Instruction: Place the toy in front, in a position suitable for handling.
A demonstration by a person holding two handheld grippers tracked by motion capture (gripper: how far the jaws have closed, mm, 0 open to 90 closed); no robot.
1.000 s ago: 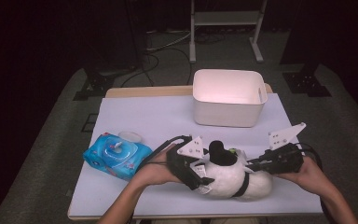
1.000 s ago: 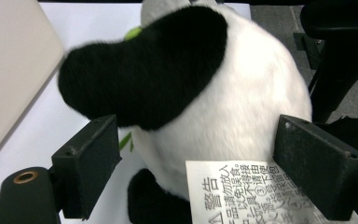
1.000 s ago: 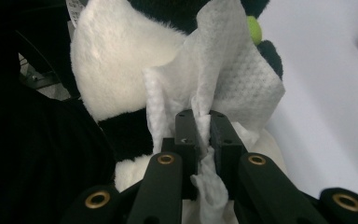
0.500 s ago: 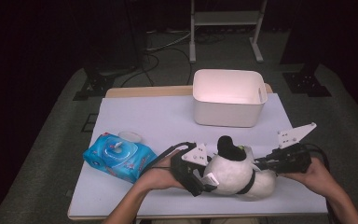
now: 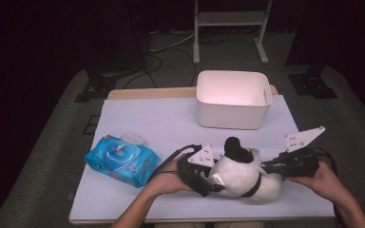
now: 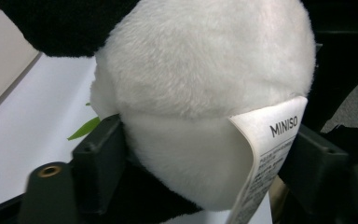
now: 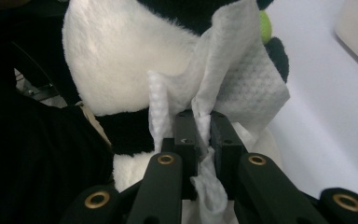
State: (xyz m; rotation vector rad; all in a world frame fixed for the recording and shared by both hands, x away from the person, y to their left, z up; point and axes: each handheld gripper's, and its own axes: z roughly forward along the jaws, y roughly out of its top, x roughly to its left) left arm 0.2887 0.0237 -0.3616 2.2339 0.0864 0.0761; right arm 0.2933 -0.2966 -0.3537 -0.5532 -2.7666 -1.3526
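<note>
A black-and-white panda plush (image 5: 240, 173) lies near the table's front edge between both grippers. My left gripper (image 5: 214, 183) holds it from the left. Its jaws have just been closing, and in the left gripper view the pads press into the plush's white body (image 6: 205, 84) on both sides, with a white label (image 6: 270, 140) against the right pad. My right gripper (image 5: 266, 167) comes in from the right and is shut (image 7: 204, 130) on a white wipe (image 7: 242, 70). The wipe drapes against the plush (image 7: 116, 60).
A white bin (image 5: 233, 99) stands at the back of the table (image 5: 147, 118), right of centre. A blue pack of wipes (image 5: 121, 159) with its lid (image 5: 132, 139) flipped open lies at the front left. A metal stand and cables are on the floor behind.
The plush has shifted slightly to the right and sits more upright between the grippers. The left gripper's jaws have drawn in on it. Both hands stay nearly where they were.
</note>
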